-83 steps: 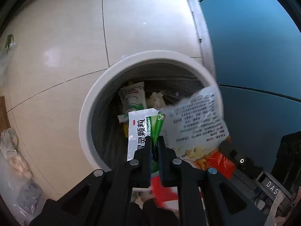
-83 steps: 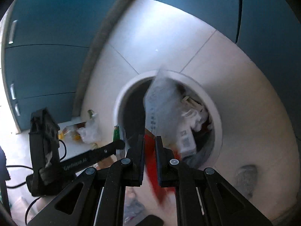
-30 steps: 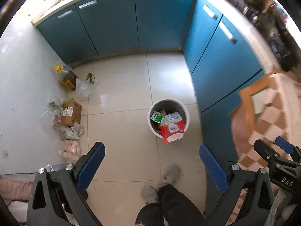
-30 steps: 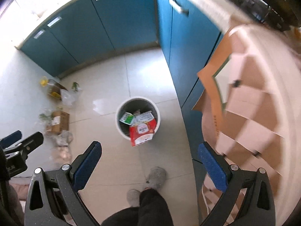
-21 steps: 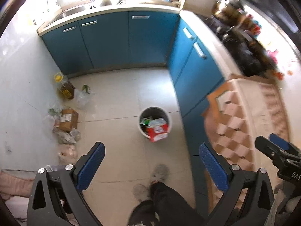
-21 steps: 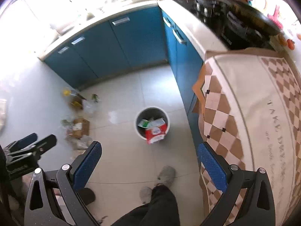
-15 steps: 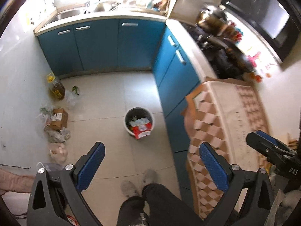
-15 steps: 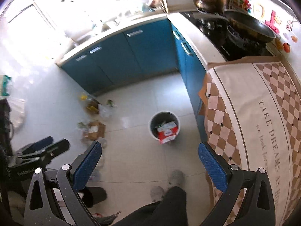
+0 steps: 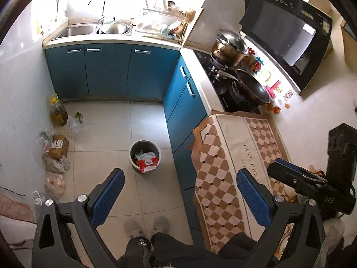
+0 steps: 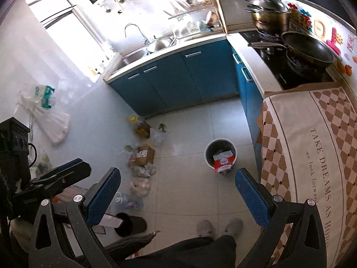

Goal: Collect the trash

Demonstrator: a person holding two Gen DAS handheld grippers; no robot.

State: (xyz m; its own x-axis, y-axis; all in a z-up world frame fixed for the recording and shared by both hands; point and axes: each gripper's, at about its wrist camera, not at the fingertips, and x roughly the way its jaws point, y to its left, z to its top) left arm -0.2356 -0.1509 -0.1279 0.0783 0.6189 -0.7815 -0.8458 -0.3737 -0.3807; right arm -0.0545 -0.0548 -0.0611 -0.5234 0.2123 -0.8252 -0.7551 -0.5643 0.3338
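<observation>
A round grey trash bin (image 9: 133,151) (image 10: 208,154) stands on the tiled floor beside the blue cabinets. A red and white wrapper (image 9: 146,164) (image 10: 223,163) lies over its rim, with more packets inside. My left gripper (image 9: 179,197) is held high above the floor, open wide and holding nothing. My right gripper (image 10: 177,195) is likewise open and holds nothing. The right gripper's body (image 9: 308,187) shows at the right of the left wrist view, and the left one (image 10: 44,183) at the left of the right wrist view.
A checkered cloth (image 9: 234,147) (image 10: 312,147) covers the counter on the right. Bags, a cardboard box (image 9: 58,147) (image 10: 145,154) and an oil bottle (image 9: 58,111) line the left wall. A person's legs and slippers (image 9: 145,225) (image 10: 218,225) stand below. Pots (image 9: 232,49) sit on the stove.
Both grippers let go of their packets into the bin, opened wide and rose well above it. The view now takes in the whole kitchen.
</observation>
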